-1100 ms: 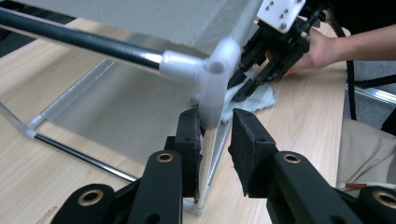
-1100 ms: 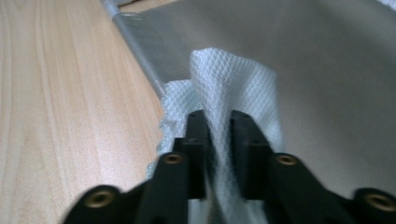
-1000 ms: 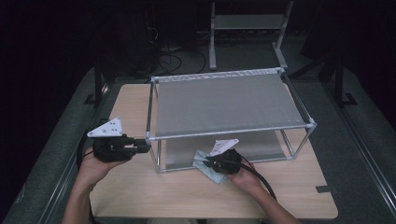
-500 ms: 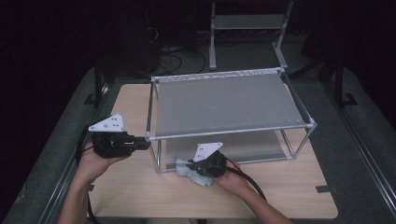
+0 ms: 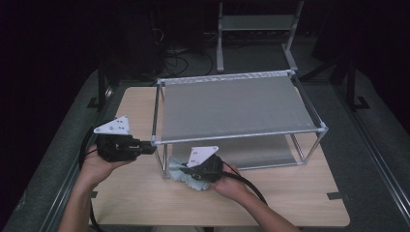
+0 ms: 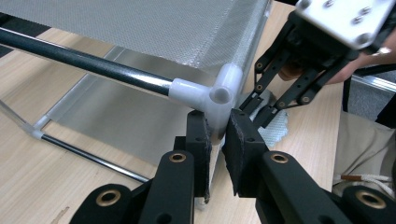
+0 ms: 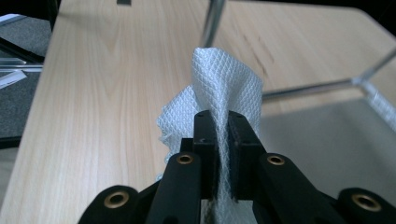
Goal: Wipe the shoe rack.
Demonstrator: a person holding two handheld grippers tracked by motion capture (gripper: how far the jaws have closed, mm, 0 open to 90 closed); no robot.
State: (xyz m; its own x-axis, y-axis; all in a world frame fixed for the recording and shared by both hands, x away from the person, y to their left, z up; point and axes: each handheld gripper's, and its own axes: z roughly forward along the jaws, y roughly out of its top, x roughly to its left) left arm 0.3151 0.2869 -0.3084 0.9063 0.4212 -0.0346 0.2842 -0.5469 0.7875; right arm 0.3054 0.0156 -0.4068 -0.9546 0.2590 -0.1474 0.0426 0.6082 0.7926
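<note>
A metal-framed rack (image 5: 232, 104) with two grey mesh shelves stands on the wooden table (image 5: 290, 193). My left gripper (image 5: 152, 147) is shut on the rack's front-left post, just under the white corner joint (image 6: 210, 93); the pads (image 6: 201, 135) squeeze the post from both sides. My right gripper (image 5: 189, 171) is shut on a white textured cloth (image 5: 180, 175) held low at the rack's front-left foot. In the right gripper view the cloth (image 7: 224, 79) stands up between the shut jaws (image 7: 219, 122). The left gripper view shows the right gripper (image 6: 264, 112) and the cloth (image 6: 280, 130) just behind the post.
The rack's lower shelf (image 5: 261, 152) lies close to the tabletop. A grey metal stand (image 5: 256, 24) is on the floor behind the table. Dark tape marks (image 5: 337, 195) sit near the table's right front edge. Cables trail from both grippers toward the person.
My right gripper has carried the cloth leftward along the rack's front edge to the front-left corner. The left gripper has stayed at the corner post.
</note>
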